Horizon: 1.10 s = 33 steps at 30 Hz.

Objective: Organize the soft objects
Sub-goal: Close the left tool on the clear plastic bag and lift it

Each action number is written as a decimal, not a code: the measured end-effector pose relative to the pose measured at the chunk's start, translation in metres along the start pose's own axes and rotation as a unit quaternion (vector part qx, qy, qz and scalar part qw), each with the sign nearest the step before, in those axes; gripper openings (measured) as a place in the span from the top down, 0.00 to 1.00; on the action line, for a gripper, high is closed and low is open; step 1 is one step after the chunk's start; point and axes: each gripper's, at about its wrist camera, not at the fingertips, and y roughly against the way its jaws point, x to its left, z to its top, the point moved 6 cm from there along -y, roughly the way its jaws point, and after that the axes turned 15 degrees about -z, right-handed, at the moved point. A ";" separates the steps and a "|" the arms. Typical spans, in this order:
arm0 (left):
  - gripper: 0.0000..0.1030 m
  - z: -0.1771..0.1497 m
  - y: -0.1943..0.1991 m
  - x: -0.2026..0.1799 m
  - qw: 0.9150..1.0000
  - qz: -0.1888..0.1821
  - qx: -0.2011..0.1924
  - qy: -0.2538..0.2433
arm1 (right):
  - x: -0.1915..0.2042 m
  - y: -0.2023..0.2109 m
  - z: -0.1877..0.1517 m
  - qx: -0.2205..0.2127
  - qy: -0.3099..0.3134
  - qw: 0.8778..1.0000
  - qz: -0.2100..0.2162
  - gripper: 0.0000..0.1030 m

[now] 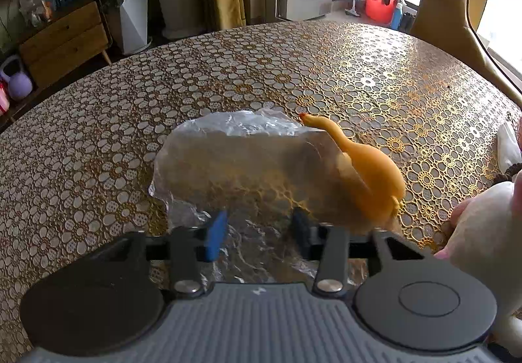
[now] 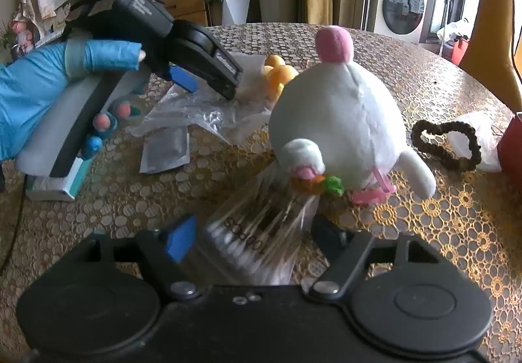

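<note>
Left gripper (image 1: pixel 259 230) hovers low over a clear plastic bag (image 1: pixel 235 164) on the bench (image 1: pixel 326 69), jaws spread apart, nothing between them; the blue finger pad (image 1: pixel 216 234) and the dark one sit on either side of the crinkled bag edge. A yellow rubber chicken (image 1: pixel 365 167) lies at the bag's right side, neck pointing away, body partly over the plastic.

Right gripper (image 2: pixel 253 237) is released too, jaws wide. A clear pack of cotton swabs (image 2: pixel 257 232) lies between the fingers, but whether they touch it I cannot tell. Just beyond it stands a white plush toy (image 2: pixel 339 131) with a pink pompom on top, pink feet and a small orange-and-green carrot at its paw, upright on the bench.

From the right wrist view, a blue-gloved hand (image 2: pixel 36 92) holds the left gripper above the bag, with the chicken's yellow body just behind it. A brown beaded loop (image 2: pixel 447 141) lies to the right of the plush, near a white bag. A flat grey pouch (image 2: pixel 164 149) sits left of the plush, beside the clear bag.
</note>
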 end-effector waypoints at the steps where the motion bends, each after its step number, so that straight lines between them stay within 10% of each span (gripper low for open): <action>1: 0.74 0.000 0.001 0.000 1.000 0.000 -0.002 -0.001 | 0.000 0.000 -0.001 0.000 -0.002 1.000 0.001 0.34; 8: 0.97 -0.002 0.009 0.010 1.000 -0.001 -0.014 0.001 | -0.002 0.005 -0.002 -0.011 -0.003 1.000 0.000 0.52; 25: 0.95 0.013 0.044 0.025 0.995 -0.076 -0.036 0.053 | -0.012 0.027 -0.017 -0.016 -0.011 0.999 0.039 0.57; 28: 0.81 0.019 0.041 0.022 0.996 -0.068 -0.033 0.056 | -0.009 0.029 -0.019 -0.017 -0.006 0.999 0.046 0.57; 31: 0.28 0.028 0.037 0.024 0.995 -0.062 -0.040 0.063 | -0.009 0.030 -0.018 -0.017 -0.006 0.999 0.052 0.57; 33: 0.17 0.033 0.034 0.026 0.994 -0.063 -0.044 0.073 | -0.009 0.029 -0.018 -0.017 -0.007 0.998 0.054 0.57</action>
